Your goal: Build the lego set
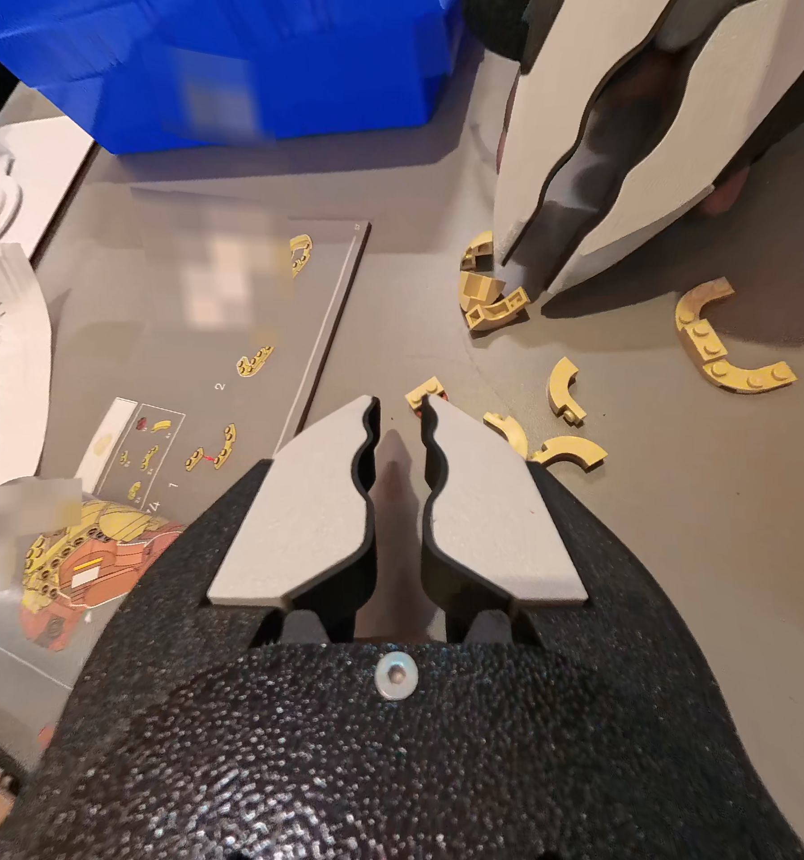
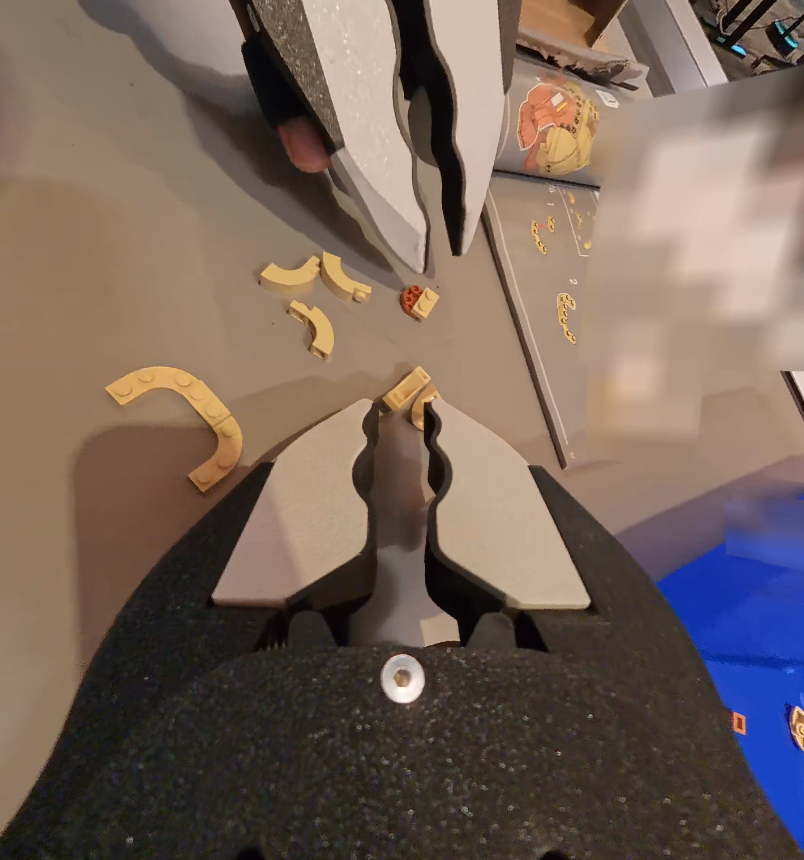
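My left gripper (image 1: pixel 400 404) is open and empty, low over the grey table (image 1: pixel 670 558). A small tan plate on a red-brown piece (image 1: pixel 427 388) lies just past its right fingertip; it also shows in the right wrist view (image 2: pixel 419 302), under that gripper's tips (image 2: pixel 439 260). My right gripper (image 2: pixel 401 408) is open, with nothing between its pads. A tan brick (image 2: pixel 407 388) and a tan curved piece (image 2: pixel 419 412) lie on the table at its tips. In the left wrist view the right gripper (image 1: pixel 528 278) stands over this tan cluster (image 1: pixel 488 298).
A tan C-shaped plate assembly (image 1: pixel 711 346) (image 2: pixel 195 405) and three loose tan arch bricks (image 1: pixel 564 386) (image 2: pixel 317 331) lie on the table. An open instruction booklet (image 1: pixel 232 325) (image 2: pixel 544 288) lies beside them. A blue bin (image 1: pixel 251 70) (image 2: pixel 716 628) stands at the edge. White papers (image 1: pixel 5 353) lie at the left. The tips of one gripper are about 7 centimetres away from the tips of the other.
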Demonstrator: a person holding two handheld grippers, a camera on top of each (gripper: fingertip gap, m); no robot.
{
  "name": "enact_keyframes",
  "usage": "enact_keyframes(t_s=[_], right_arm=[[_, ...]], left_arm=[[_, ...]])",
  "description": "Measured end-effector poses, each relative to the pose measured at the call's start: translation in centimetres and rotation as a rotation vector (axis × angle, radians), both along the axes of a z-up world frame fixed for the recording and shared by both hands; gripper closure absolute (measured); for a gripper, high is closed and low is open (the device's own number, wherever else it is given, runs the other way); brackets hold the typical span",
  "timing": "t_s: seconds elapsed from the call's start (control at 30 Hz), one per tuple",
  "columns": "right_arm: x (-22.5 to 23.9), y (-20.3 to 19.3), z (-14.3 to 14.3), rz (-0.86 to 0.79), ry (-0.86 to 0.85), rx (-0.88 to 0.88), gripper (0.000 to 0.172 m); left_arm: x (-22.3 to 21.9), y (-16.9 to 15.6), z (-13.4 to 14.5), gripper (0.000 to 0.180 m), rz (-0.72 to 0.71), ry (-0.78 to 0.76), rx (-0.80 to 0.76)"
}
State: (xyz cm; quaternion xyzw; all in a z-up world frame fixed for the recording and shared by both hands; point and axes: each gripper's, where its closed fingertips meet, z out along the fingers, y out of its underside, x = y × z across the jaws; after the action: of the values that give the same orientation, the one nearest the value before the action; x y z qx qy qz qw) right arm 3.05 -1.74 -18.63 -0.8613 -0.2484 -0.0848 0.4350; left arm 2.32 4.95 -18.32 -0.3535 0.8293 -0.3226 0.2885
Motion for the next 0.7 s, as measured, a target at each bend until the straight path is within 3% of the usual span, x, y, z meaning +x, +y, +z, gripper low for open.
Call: enact_keyframes(t_s=[0.7], right_arm=[[0.07, 0.72, -0.36, -0.050, -0.001, -0.025, 0.171]], left_arm=[[-0.13, -0.19, -0.28, 0.163, 0.007, 0.016, -0.004]])
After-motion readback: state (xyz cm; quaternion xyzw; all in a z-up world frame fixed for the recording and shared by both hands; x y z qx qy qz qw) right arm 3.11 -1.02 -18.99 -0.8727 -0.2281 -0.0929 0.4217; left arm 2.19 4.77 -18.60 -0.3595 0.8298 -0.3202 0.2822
